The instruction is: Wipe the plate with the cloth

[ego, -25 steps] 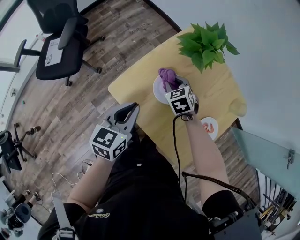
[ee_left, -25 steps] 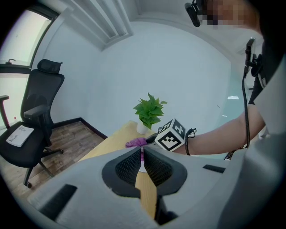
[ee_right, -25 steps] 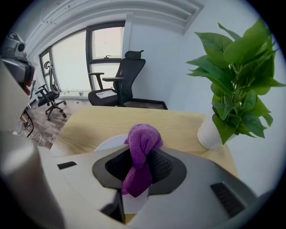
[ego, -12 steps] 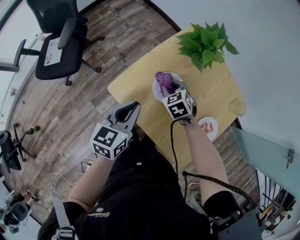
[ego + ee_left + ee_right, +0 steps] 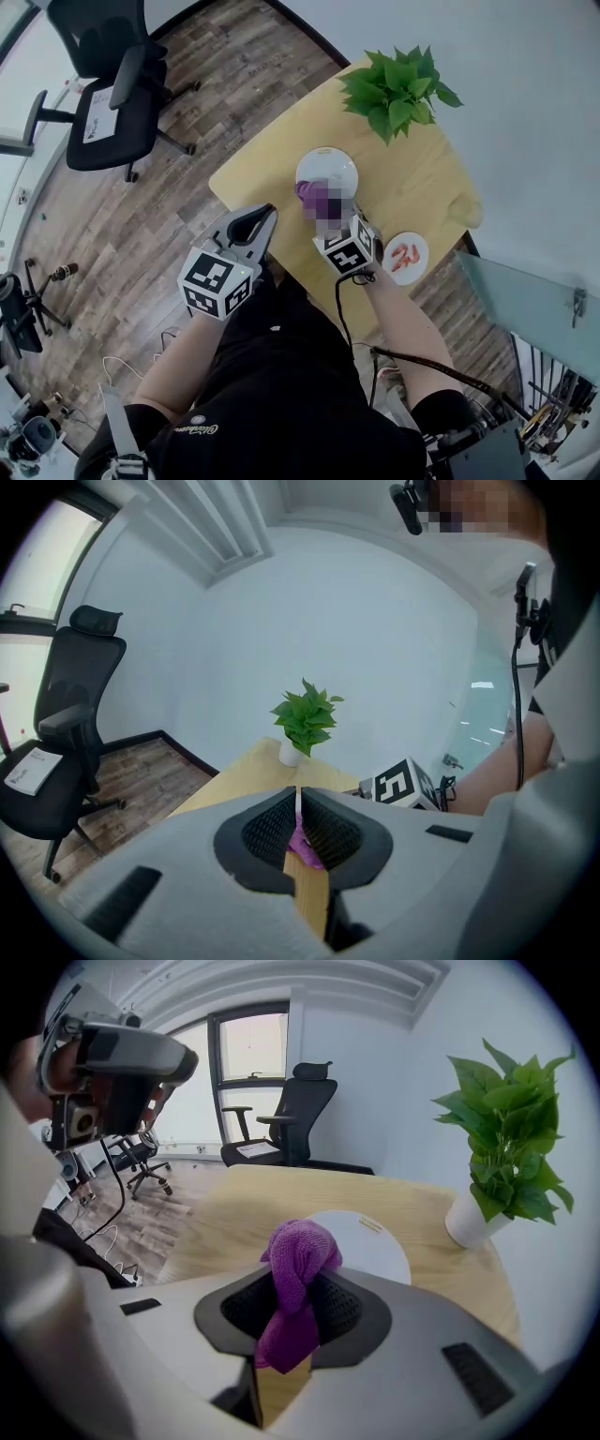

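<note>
Cloth of purple knitted fabric point(image 5: 300, 1258) is pinched between the jaws of the right gripper point(image 5: 294, 1290), with a bunched top above the black ribbed pads point(image 5: 339, 1309) and a loose end hanging below them. In the head view this cloth is over the near rim of the round white plate point(image 5: 330, 167); I cannot tell whether the two touch. That plate lies on the light wooden table point(image 5: 412, 187), toward the near edge and nearer to the left edge than to the right. Beside the far edge stands a green leafy plant in a white pot point(image 5: 396, 82), and a small white dish with reddish pieces point(image 5: 405, 253) lies near the right edge. The left gripper point(image 5: 298, 803) has its jaws pressed together with nothing between them, and it is held outside the near edge, close to the near left corner. A black office chair point(image 5: 111, 105) stands on the wood-pattern floor point(image 5: 141, 234), well apart from the table.
</note>
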